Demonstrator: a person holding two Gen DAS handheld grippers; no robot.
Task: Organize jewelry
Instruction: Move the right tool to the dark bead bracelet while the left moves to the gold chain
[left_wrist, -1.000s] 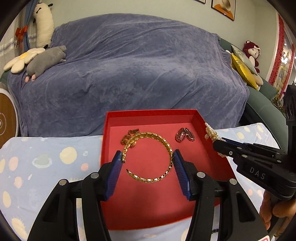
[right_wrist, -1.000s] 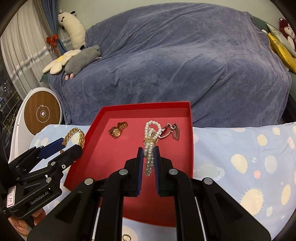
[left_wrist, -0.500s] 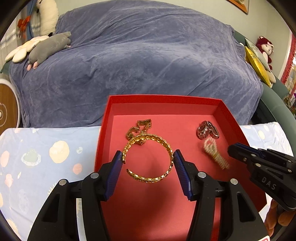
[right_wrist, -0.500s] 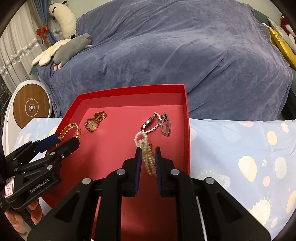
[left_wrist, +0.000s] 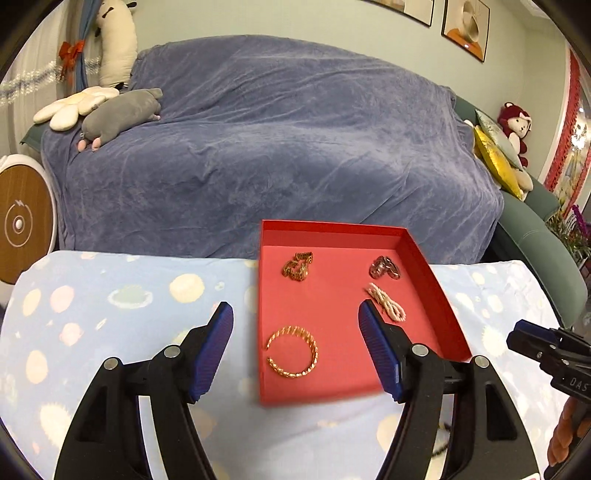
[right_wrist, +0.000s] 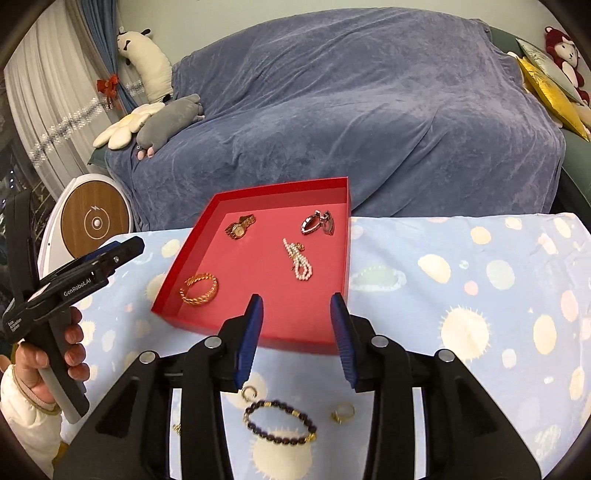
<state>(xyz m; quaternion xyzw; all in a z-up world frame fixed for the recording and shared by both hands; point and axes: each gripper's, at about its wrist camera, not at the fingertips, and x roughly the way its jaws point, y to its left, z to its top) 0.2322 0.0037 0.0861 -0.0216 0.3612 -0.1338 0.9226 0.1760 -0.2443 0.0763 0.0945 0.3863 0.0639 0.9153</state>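
Note:
A red tray (left_wrist: 332, 230) (right_wrist: 280, 338) lies on the spotted blue cloth. In it are a gold bangle (left_wrist: 293, 356) (right_wrist: 198, 288), a pearl bracelet (left_wrist: 386, 306) (right_wrist: 298, 259), a gold watch (left_wrist: 298, 265) (right_wrist: 240, 226) and a silver piece (left_wrist: 385, 268) (right_wrist: 318, 223). My left gripper (left_wrist: 295, 345) is open and empty, raised above the tray's near left part. My right gripper (right_wrist: 296, 332) is open and empty at the tray's near edge. A dark bead bracelet (right_wrist: 279, 421), a gold ring (right_wrist: 342, 411) and a small ring (right_wrist: 249, 393) lie on the cloth below it.
A sofa under a blue-grey throw (left_wrist: 280, 140) stands behind the table, with plush toys (left_wrist: 118, 116) on its left. A round white and wood device (right_wrist: 94, 221) stands at the left. The cloth (right_wrist: 480, 295) stretches to the right of the tray.
Both grippers opened and pulled back from the tray. The gold bangle left my left gripper and the pearl bracelet left my right gripper; both now lie in the tray.

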